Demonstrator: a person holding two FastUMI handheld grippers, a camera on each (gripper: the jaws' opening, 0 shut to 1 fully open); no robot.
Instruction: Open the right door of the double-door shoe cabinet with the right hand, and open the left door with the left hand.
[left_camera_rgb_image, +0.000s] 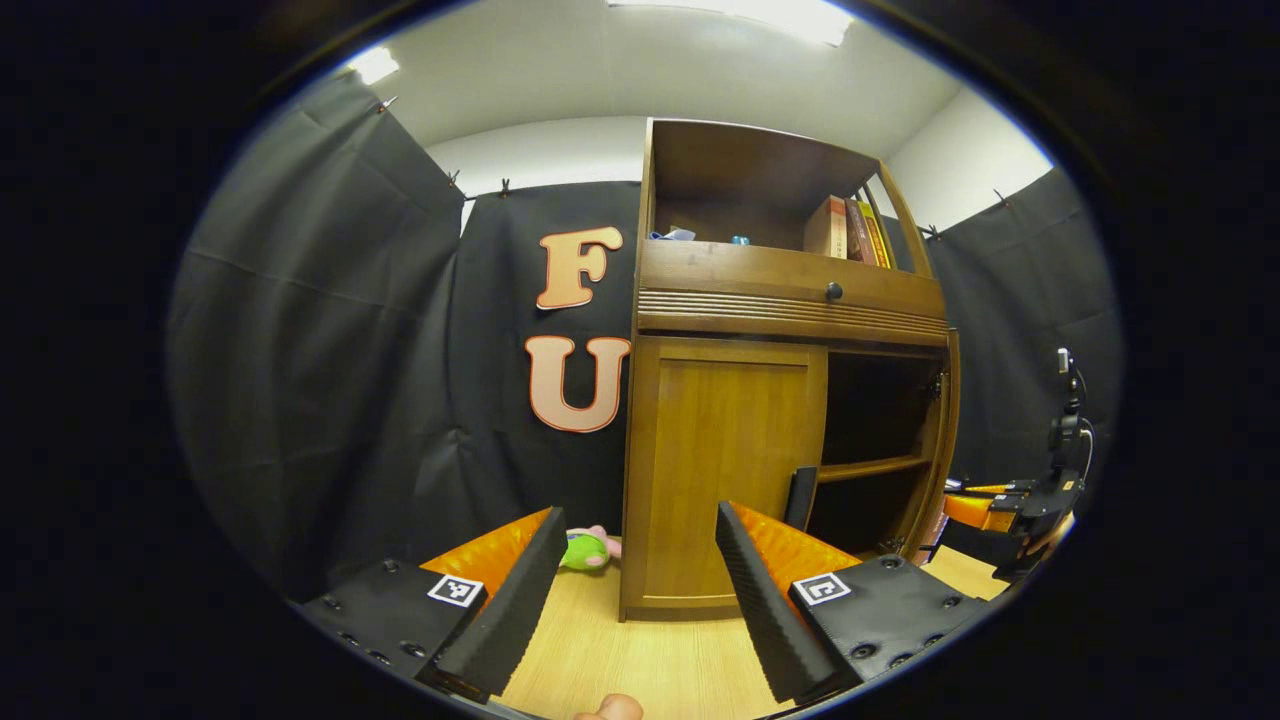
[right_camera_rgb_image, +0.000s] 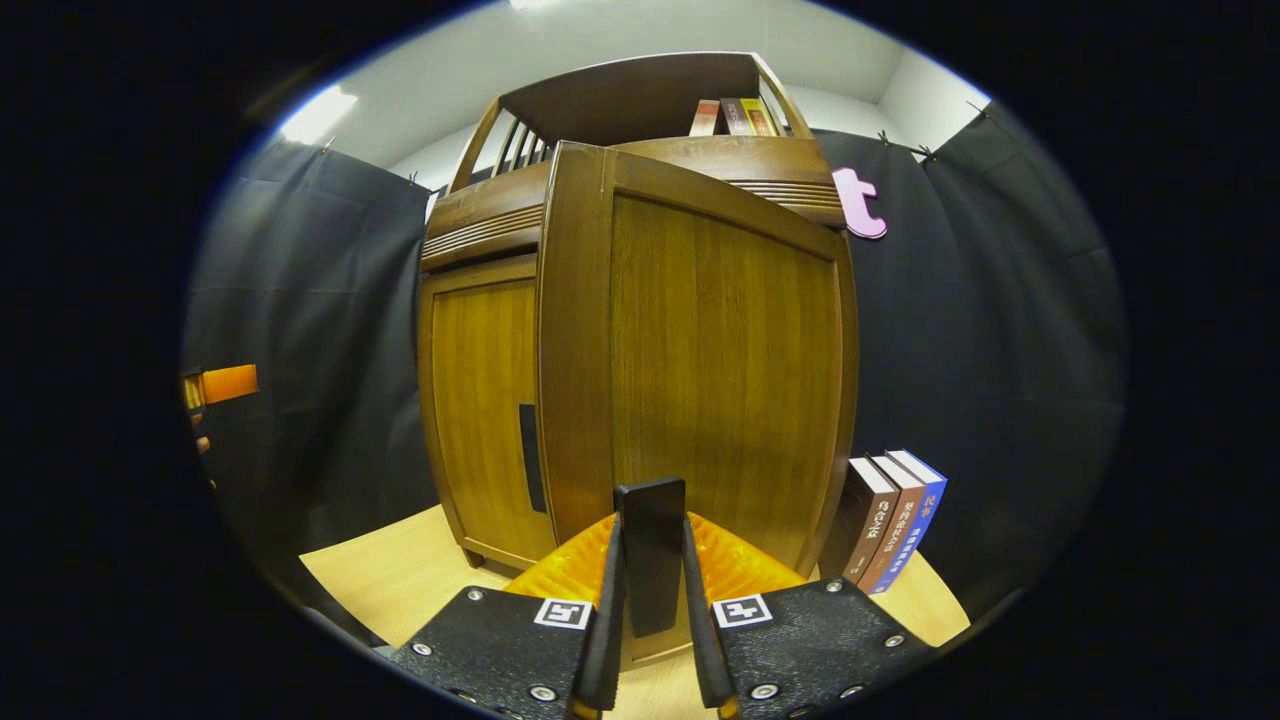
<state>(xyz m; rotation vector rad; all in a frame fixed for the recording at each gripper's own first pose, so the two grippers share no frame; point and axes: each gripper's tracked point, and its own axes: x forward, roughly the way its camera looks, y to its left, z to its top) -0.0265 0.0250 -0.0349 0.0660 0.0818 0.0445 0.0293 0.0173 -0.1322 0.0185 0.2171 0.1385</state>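
The wooden shoe cabinet (left_camera_rgb_image: 790, 300) stands ahead. Its left door (left_camera_rgb_image: 725, 470) is closed, with a dark upright handle (left_camera_rgb_image: 800, 497) at its inner edge. My left gripper (left_camera_rgb_image: 640, 520) is open, a short way in front of that door and touching nothing. The right door (right_camera_rgb_image: 720, 370) is swung open, so the dark inside with a shelf (left_camera_rgb_image: 870, 466) is exposed. My right gripper (right_camera_rgb_image: 652, 560) is shut on the right door's dark handle (right_camera_rgb_image: 652, 520). In the right gripper view, the closed left door (right_camera_rgb_image: 480, 410) lies to the left.
A green and pink plush toy (left_camera_rgb_image: 588, 549) lies on the wooden floor left of the cabinet. Three books (right_camera_rgb_image: 890, 520) stand against the cabinet's right side. More books (left_camera_rgb_image: 850, 232) are on the top shelf, above a drawer knob (left_camera_rgb_image: 833, 291). Black cloth walls surround the booth.
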